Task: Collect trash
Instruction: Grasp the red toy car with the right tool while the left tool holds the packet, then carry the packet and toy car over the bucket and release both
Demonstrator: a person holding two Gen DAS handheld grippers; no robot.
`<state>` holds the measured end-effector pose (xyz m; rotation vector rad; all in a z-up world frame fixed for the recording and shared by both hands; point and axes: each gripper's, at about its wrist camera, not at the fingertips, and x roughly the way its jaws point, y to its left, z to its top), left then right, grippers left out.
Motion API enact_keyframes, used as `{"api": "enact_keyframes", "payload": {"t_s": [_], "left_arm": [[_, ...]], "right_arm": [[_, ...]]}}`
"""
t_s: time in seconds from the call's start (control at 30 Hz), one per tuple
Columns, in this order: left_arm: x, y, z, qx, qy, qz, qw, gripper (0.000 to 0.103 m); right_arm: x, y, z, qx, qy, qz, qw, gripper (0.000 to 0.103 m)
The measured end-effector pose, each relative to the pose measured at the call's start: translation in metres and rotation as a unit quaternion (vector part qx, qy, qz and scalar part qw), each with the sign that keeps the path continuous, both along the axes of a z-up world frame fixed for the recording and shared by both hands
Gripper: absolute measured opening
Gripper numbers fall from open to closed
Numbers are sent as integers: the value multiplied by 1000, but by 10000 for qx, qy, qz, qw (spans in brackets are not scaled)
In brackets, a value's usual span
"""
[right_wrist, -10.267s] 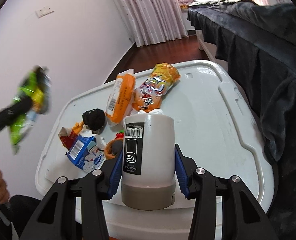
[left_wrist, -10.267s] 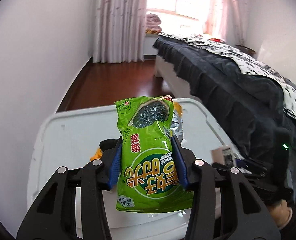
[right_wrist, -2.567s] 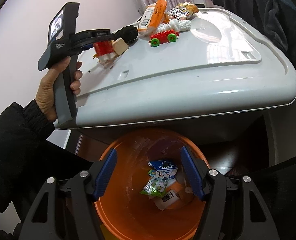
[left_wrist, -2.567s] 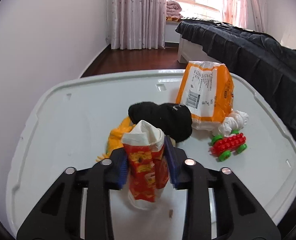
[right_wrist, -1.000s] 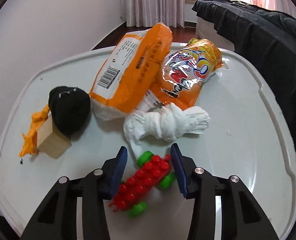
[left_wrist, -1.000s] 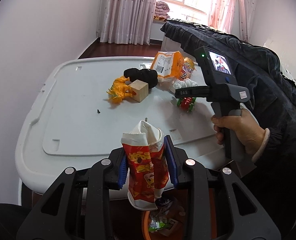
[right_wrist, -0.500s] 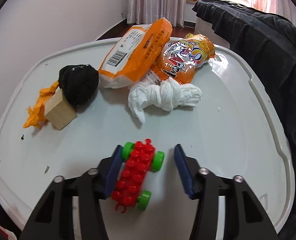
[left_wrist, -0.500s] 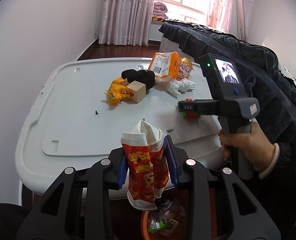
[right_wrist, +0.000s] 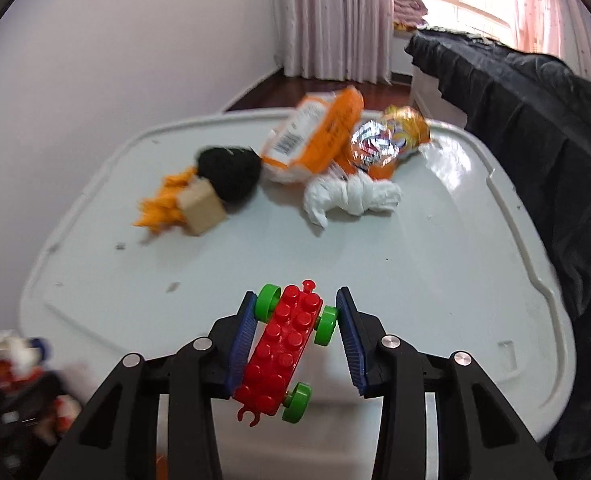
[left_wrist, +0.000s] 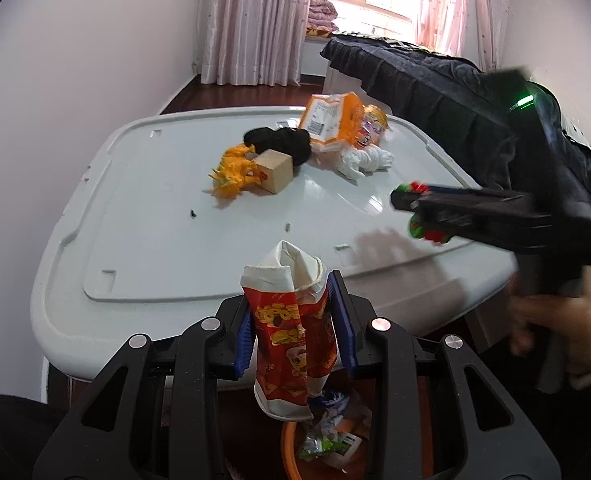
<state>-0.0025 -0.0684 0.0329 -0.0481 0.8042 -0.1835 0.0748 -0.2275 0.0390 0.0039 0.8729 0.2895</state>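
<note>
My left gripper point(left_wrist: 293, 312) is shut on a crumpled red paper cup point(left_wrist: 287, 344) and holds it off the near edge of the white lid point(left_wrist: 155, 216), above an orange bin point(left_wrist: 291, 452) with wrappers in it. My right gripper point(right_wrist: 293, 312) is shut on a red toy car with green wheels point(right_wrist: 285, 350), lifted above the lid point(right_wrist: 415, 280); it also shows in the left wrist view point(left_wrist: 403, 204). Two orange snack bags point(right_wrist: 315, 140), a knotted white bag point(right_wrist: 351, 196), a black wad point(right_wrist: 227, 172), a wooden block point(right_wrist: 201, 208) and an orange toy point(right_wrist: 159, 204) lie on the lid.
A dark-covered bed point(right_wrist: 535, 120) runs along the lid's right side. A white wall point(left_wrist: 75, 80) is at the left. Curtains and a window point(left_wrist: 355, 8) are at the far end, with wood floor between.
My right gripper has closed on the red toy car and lifted it back toward the near edge of the lid. My left gripper still holds the red cup over the bin.
</note>
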Motion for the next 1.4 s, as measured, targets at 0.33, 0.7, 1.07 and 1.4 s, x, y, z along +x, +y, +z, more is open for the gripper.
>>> {"api": "enact_keyframes", "payload": {"t_s": [0.33,0.7,1.07,1.4], "left_arm": [[-40,-21,-4,-2,333,-330,9989,33],[-64,-29,-40,-55,1397,-421,9893,33],[-55,-36,-59,104,1713,-458,9841,33],[-54,-32,-57,189,1654,-305,9856,71]], "right_arm": [[-116,-30,13,242,138,113,9995,40],[-176,-38,-20,458,699,114,9964,40],[-170,-34,-42,249,969,173,9948,41],[-168,-43,-42,306,1002,-73,9945,60]]}}
